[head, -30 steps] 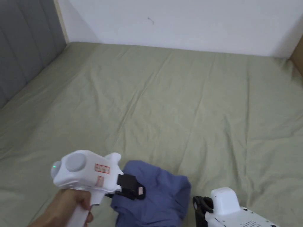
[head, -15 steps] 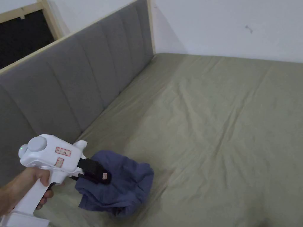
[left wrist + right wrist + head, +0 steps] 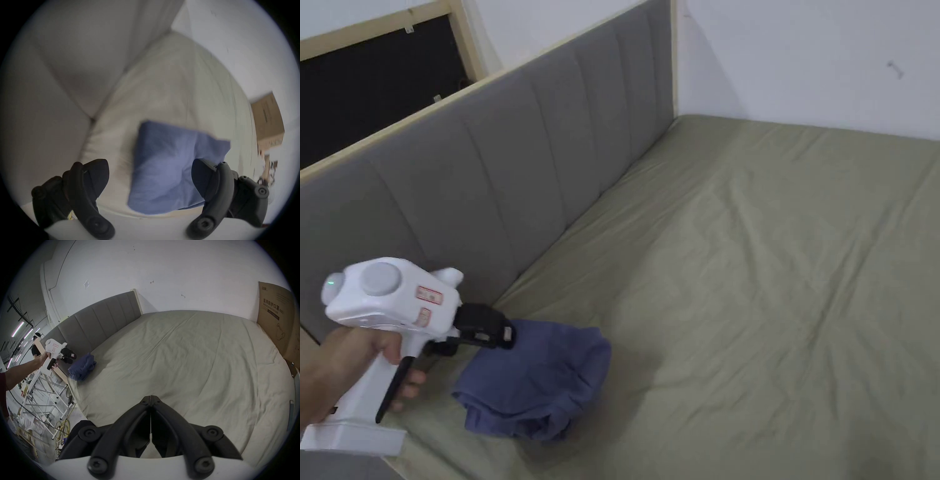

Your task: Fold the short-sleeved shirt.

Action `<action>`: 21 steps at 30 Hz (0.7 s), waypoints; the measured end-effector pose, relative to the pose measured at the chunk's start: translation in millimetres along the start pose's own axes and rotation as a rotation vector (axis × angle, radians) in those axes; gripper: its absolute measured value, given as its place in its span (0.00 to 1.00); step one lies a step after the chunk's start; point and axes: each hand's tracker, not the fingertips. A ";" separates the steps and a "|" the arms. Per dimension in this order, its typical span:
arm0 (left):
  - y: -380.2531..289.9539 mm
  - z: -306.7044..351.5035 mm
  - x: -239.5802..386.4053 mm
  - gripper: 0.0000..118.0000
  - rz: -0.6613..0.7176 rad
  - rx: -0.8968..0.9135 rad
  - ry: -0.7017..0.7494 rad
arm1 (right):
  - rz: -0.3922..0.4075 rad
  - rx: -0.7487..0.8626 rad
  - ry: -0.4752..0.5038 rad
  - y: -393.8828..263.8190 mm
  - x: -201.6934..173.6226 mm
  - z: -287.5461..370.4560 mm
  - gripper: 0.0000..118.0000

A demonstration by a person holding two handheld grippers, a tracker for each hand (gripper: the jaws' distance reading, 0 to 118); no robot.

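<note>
Blue shirt lying bundled at the bed corner, at seven o'clock in the head view, beside the headboard. The left gripper, pinching it a second ago, is now hovering with jaws spread: apparently folded and set aside. The right gripper is resting pressed together, empty. No containers are holding anything.

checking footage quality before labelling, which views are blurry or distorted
Left gripper view: motion-smeared and washed out, round fisheye frame; the crumpled blue shirt has soft edges. Right gripper view: sharp, strong fisheye bending the olive-green bed sheet. Head view: clear, undistorted, even light, a soft shadow beside the shirt.
</note>
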 end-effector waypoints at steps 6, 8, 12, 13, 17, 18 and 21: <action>-22.2 119.5 79.3 0.91 -0.180 0.474 0.158 | 0.032 0.169 -0.090 12.9 11.0 50.0 0.00; -48.2 146.3 125.6 0.90 -0.272 0.638 0.130 | 0.065 0.260 -0.178 23.0 11.0 75.7 0.00; -116.5 159.2 245.0 0.90 -0.445 0.879 0.037 | 0.141 0.495 -0.399 37.5 13.3 132.0 0.00; -133.6 157.6 274.5 0.90 -0.478 0.928 0.003 | 0.140 0.543 -0.449 40.5 15.3 145.5 0.00; -202.8 151.4 373.2 0.90 -0.607 1.053 -0.173 | 0.112 0.686 -0.630 47.2 31.1 192.8 0.01; -216.6 149.2 393.7 0.90 -0.633 1.067 -0.183 | 0.127 0.716 -0.653 46.9 34.6 201.5 0.01; -247.8 146.3 430.2 0.90 -0.608 1.057 -0.297 | 0.154 0.728 -0.711 47.9 44.5 217.5 0.03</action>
